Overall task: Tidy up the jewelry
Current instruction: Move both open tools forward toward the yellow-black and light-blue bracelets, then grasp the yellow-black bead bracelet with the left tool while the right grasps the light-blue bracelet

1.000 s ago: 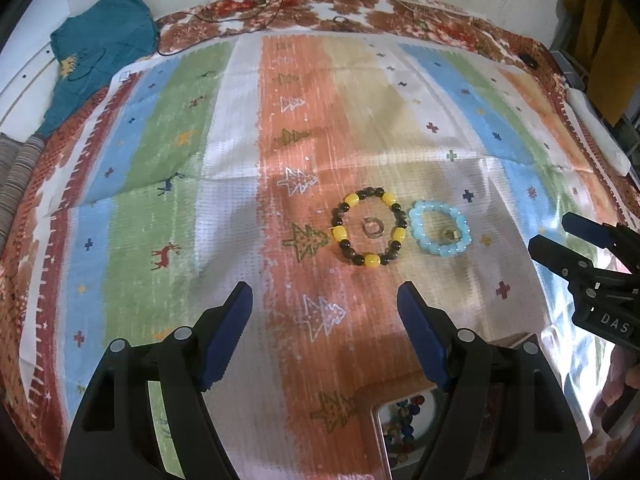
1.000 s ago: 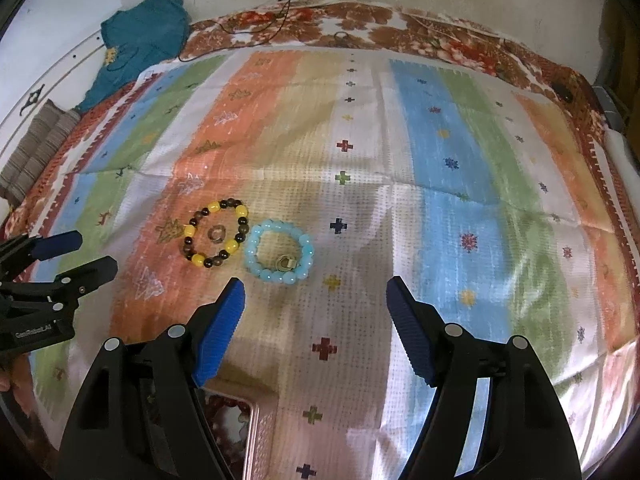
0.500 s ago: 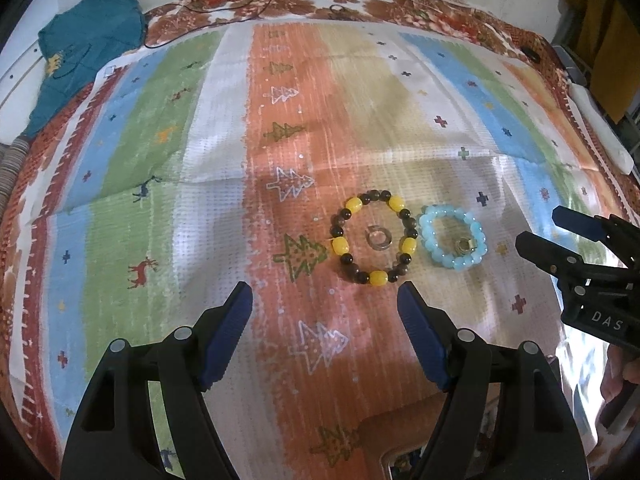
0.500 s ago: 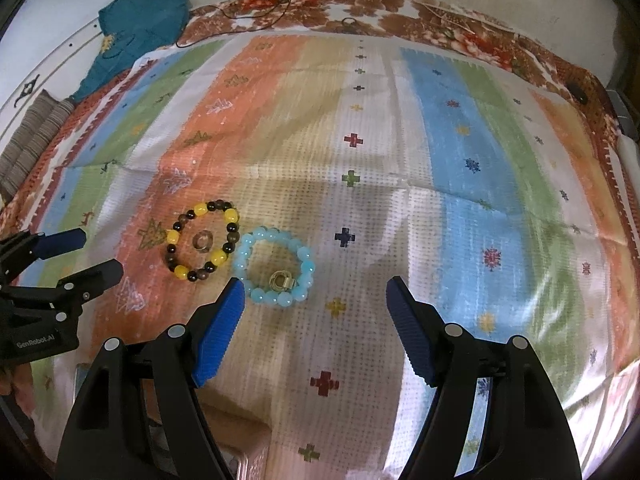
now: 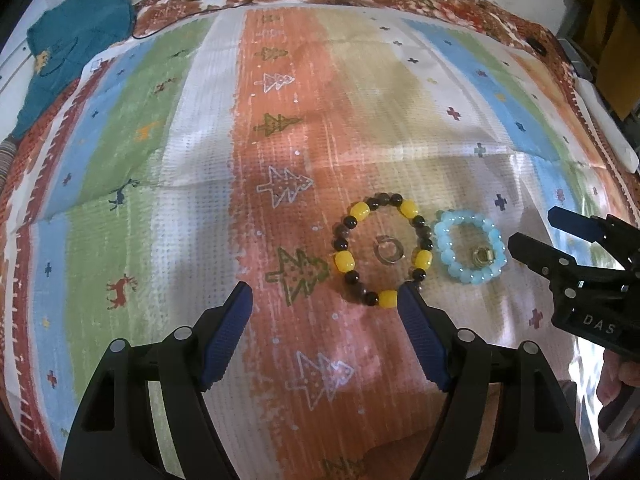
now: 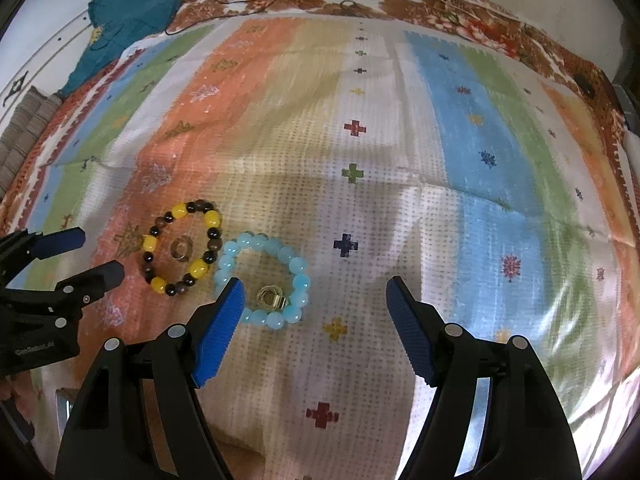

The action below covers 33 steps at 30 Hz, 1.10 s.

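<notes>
Both hand-held grippers are black plastic with ribbed blue finger pads (image 5: 224,340) and silver screws; the right hand-held gripper (image 5: 536,236) has "DAS" printed in white.

My left black claw with ribbed blue finger pads (image 5: 324,336) hangs with jaws spread wide, nothing between them. My right black claw with ribbed blue finger pads (image 6: 312,330) likewise gapes, empty. Each shows at the edge of the other's view, fingers parted. Both point forward and down, side by side, near each other, not touching.
</notes>
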Motion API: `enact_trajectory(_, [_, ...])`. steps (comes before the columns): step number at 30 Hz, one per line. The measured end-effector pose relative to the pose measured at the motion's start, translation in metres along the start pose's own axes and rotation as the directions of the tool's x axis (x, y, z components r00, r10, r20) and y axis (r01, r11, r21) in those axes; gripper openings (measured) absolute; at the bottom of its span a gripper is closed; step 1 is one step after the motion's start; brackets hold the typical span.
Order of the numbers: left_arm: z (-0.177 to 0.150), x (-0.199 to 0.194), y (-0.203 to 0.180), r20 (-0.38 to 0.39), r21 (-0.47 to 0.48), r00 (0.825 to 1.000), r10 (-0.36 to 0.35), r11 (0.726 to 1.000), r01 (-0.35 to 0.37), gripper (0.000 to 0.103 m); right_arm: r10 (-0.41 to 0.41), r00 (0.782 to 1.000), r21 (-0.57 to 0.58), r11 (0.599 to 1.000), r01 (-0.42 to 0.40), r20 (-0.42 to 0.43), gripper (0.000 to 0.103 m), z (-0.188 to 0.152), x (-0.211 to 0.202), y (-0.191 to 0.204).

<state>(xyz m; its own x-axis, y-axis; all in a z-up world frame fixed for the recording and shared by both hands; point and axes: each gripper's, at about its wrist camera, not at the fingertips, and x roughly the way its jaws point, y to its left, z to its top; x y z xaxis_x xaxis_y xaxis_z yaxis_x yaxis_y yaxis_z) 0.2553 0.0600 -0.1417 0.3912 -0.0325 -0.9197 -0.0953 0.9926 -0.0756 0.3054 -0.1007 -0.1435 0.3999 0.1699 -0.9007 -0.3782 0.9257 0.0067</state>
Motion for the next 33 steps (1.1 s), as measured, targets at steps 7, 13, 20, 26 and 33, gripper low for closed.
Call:
enact_trajectory(7, [0.004, 0.014, 0.003, -0.012, -0.008, 1.0, 0.003, 1.0, -0.003, 0.073, 0.01, 1.0, 0.007, 1.0, -0.01, -0.003, 0.073, 0.007, 0.007, 0.001])
enact_trajectory(13, [0.009, 0.024, 0.005, -0.021, -0.01, 1.0, 0.005, 1.0, -0.006, 0.07, 0.011, 1.0, -0.006, 1.0, -0.011, -0.025, 0.073, 0.008, 0.018, 0.003])
enact_trajectory(20, [0.009, 0.032, 0.006, -0.034, 0.001, 0.999, -0.002, 1.0, 0.002, 0.064, 0.019, 0.999, -0.009, 1.0, -0.02, -0.049, 0.051, 0.009, 0.031, 0.006])
enact_trajectory(26, [0.01, 0.038, 0.004, -0.034, 0.017, 0.999, 0.004, 1.0, -0.003, 0.059, 0.012, 0.999, -0.01, 1.0, -0.012, -0.042, 0.049, 0.01, 0.037, 0.006])
enact_trajectory(33, [0.006, 0.04, 0.006, -0.029, 0.033, 0.999, 0.042, 0.999, -0.041, 0.043, 0.007, 0.999, -0.039, 0.999, -0.009, -0.049, 0.021, 0.009, 0.041, 0.009])
